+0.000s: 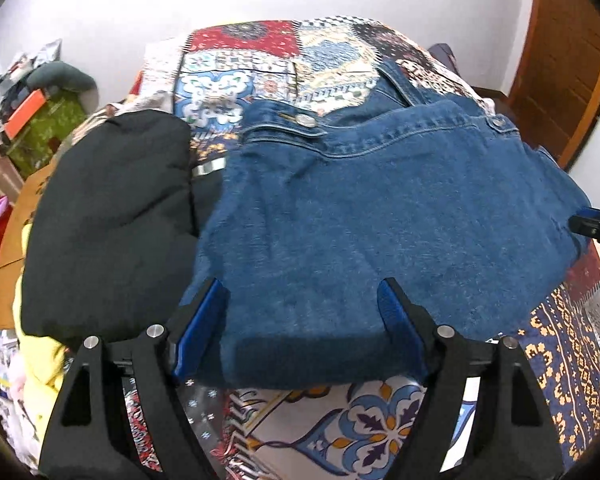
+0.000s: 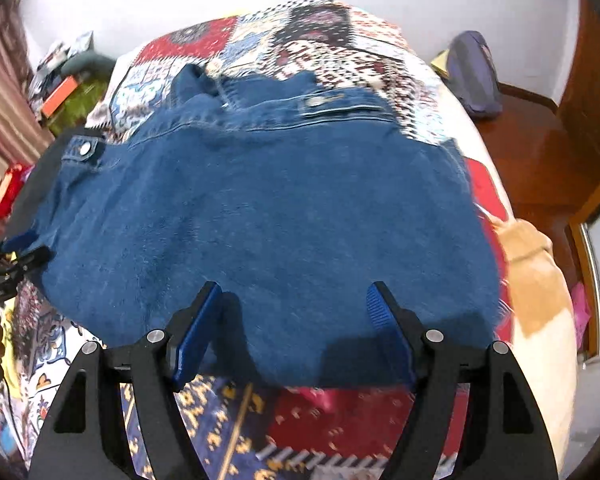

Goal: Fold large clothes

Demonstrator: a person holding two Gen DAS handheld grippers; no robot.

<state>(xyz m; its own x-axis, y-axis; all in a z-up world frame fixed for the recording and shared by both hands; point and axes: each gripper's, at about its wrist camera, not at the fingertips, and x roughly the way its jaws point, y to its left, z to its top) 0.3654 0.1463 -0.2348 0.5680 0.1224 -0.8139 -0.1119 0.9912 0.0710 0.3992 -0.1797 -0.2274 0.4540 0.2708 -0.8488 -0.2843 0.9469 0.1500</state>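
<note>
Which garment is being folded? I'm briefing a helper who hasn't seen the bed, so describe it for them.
Start at the bed with the patchwork bedspread. In its middle lies the blue denim jacket, spread flat. Unlike the plain black garment at its left and the tan garment at its right, it has stitched seams and metal snap buttons.

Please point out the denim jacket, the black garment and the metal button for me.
denim jacket (image 1: pixel 380 208), left wrist view, middle of back panel.
black garment (image 1: pixel 108 216), left wrist view, its centre.
metal button (image 2: pixel 315 101), right wrist view, button face.

Home bedroom; patchwork bedspread (image 1: pixel 260 64), wooden door (image 1: pixel 560 60), cluttered corner (image 1: pixel 40 92)
</note>
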